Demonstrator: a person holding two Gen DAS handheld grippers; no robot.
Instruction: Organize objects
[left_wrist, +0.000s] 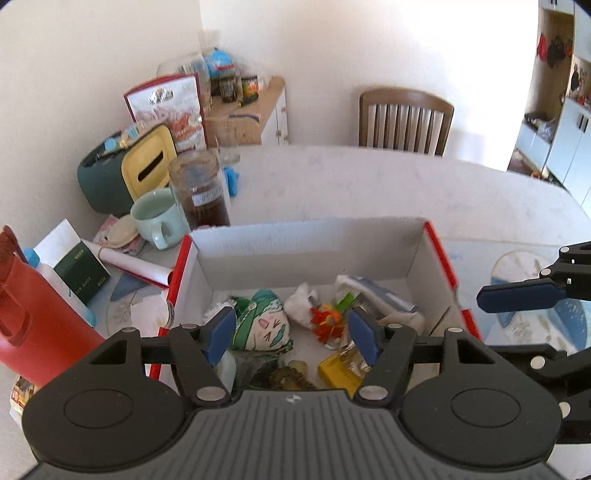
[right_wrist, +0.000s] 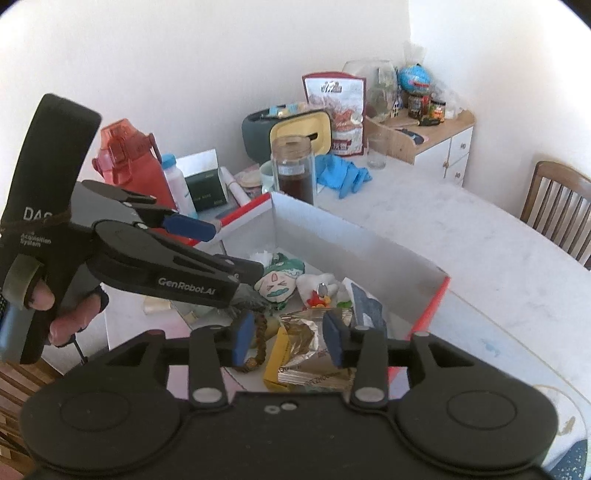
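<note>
White tabletop (left_wrist: 351, 184) carries a red-edged box (left_wrist: 306, 240) holding a green doll (left_wrist: 264, 326), a yellow packet (right_wrist: 275, 356) and other small clutter. Both the left gripper (left_wrist: 291, 332) and right gripper (right_wrist: 288, 338) hang open and empty over the box. The left gripper's side reads "GenRobot.AI"; writing on the jar (left_wrist: 201, 192) label seems too blurred to read.

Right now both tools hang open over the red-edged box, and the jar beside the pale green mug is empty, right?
Not quite. The jar beside the pale green mug is about half full of something dark brown, as the left wrist view shows. Both the left tool and the right tool do hang open over the red-edged box.
</note>
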